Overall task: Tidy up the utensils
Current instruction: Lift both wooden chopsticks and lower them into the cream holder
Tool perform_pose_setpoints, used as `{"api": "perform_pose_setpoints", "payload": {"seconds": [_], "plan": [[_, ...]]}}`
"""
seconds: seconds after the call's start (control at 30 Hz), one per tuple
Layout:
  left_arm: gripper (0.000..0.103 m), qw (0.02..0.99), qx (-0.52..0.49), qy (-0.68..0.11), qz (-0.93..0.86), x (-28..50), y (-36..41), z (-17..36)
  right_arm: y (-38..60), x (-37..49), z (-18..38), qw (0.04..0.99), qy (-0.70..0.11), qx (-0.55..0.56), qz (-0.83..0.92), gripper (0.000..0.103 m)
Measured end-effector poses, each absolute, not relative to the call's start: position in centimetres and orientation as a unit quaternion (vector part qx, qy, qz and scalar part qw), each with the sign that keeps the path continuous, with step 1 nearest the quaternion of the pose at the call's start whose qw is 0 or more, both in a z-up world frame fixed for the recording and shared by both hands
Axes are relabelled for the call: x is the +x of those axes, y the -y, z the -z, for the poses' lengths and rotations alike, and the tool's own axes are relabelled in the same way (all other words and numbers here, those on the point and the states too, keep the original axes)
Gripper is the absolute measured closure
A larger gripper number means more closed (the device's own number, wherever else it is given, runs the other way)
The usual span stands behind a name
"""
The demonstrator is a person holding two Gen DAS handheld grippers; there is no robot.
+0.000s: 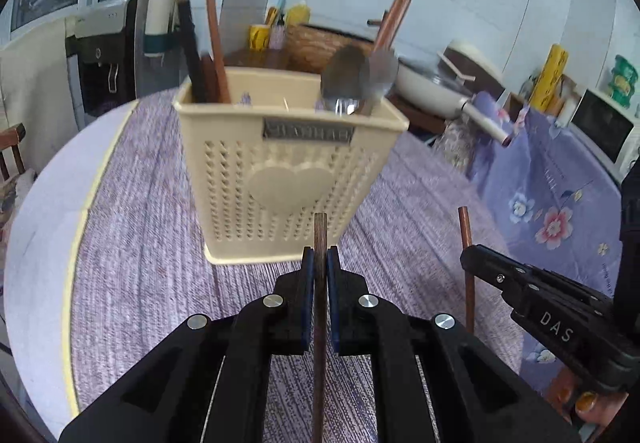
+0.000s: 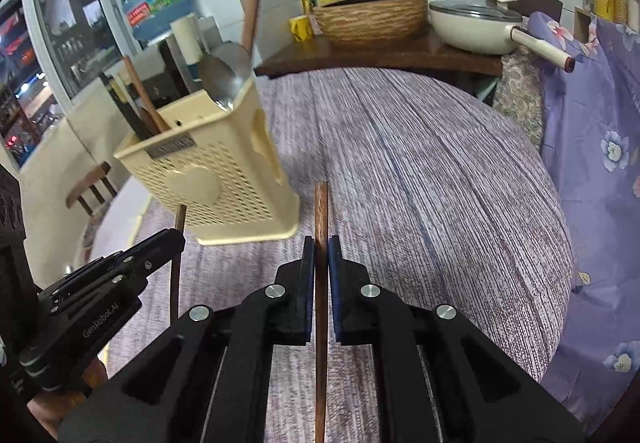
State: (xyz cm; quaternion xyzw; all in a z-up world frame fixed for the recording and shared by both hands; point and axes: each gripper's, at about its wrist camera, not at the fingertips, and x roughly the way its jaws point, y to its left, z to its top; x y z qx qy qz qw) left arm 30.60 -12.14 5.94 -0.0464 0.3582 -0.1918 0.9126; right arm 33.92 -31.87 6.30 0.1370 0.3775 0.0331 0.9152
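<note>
A cream perforated utensil holder [image 1: 286,179] stands on the round table, also seen in the right wrist view as the holder [image 2: 212,179]. Inside it are dark and brown chopsticks [image 1: 214,43] on the left and metal spoons [image 1: 352,83] on the right. My left gripper [image 1: 320,263] is shut on a dark brown chopstick [image 1: 320,235], held upright just in front of the holder. My right gripper [image 2: 321,255] is shut on a reddish-brown chopstick [image 2: 321,211], right of the holder. Each gripper shows in the other's view: the right gripper [image 1: 468,257] and the left gripper [image 2: 178,237].
A purple woven mat [image 2: 420,183] covers the table. Behind stand a wooden counter [image 2: 380,55] with a wicker basket [image 2: 372,17], a cream pan [image 2: 476,27], a water dispenser [image 1: 104,55] and a chair [image 2: 90,183]. A floral cloth [image 1: 552,195] hangs at right.
</note>
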Motion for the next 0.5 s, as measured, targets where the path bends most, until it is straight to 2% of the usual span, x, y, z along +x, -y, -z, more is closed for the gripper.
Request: {"api": "perform_pose_setpoints", "payload": {"seconds": [0.33,0.5], "plan": [[0.096,0.935,-0.054,-0.289,0.2,28.2,9.4,-11.9,30.8,31.1,-12.2,0.932,-0.331,0.126,-0.082,0.095],[0.096,0.94,-0.05,-0.272,0.197,27.3,8.7,-12.9,29.6,30.5,-13.7,0.935,-0.321,0.111,-0.098,0.095]]}}
